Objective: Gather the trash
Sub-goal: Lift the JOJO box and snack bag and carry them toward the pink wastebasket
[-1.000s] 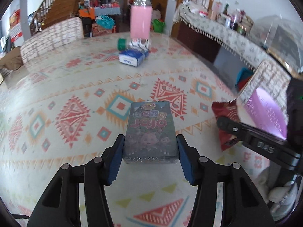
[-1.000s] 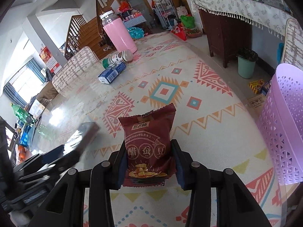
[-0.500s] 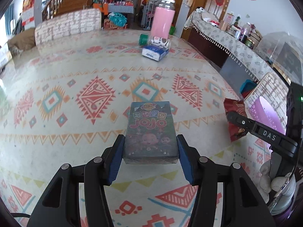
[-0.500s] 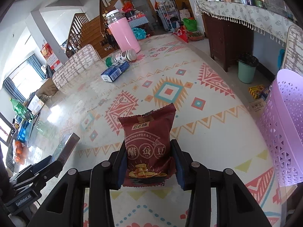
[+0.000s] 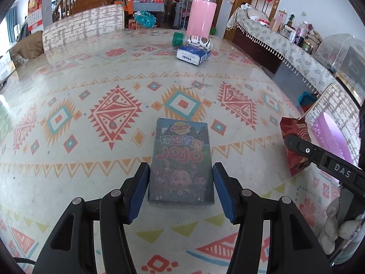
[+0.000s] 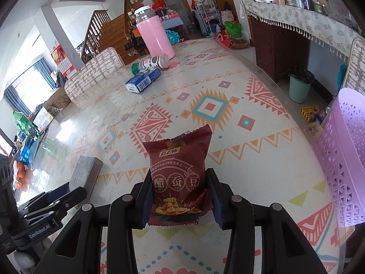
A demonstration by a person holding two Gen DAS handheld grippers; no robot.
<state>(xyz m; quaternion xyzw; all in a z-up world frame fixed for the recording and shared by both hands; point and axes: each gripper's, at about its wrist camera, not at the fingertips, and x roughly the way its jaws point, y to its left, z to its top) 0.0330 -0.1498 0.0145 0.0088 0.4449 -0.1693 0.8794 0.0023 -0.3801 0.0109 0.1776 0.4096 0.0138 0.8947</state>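
1. Both claws have swung since a second ago: the far pink cylindrical flask (image 5: 202, 11) sat near centre of the left view then and now stands further right, and in the right view the left claw's load has dropped lower at the left edge.
2. Pinched between the blue pads of the left gripper (image 5: 181, 186) is a dark flat cardboard "JOJO" box (image 5: 181, 163), carried above the patterned glass-topped table (image 5: 91, 84).
3. Closed on a maroon crinkled foil snack bag (image 6: 180, 178), the right gripper (image 6: 180, 203) holds it upright between its fingers.
4. Judged step: carrying both pieces of trash toward the lilac perforated plastic basket (image 6: 342, 157), which sits to the right of the right claw.
5. Next move likely calls for swinging right until a claw hangs over the basket's mouth, then spreading the fingers.
6. Only the left view shows the basket's open interior; only the right view shows its lattice wall and a green floor bin (image 6: 298, 86) beyond the table.
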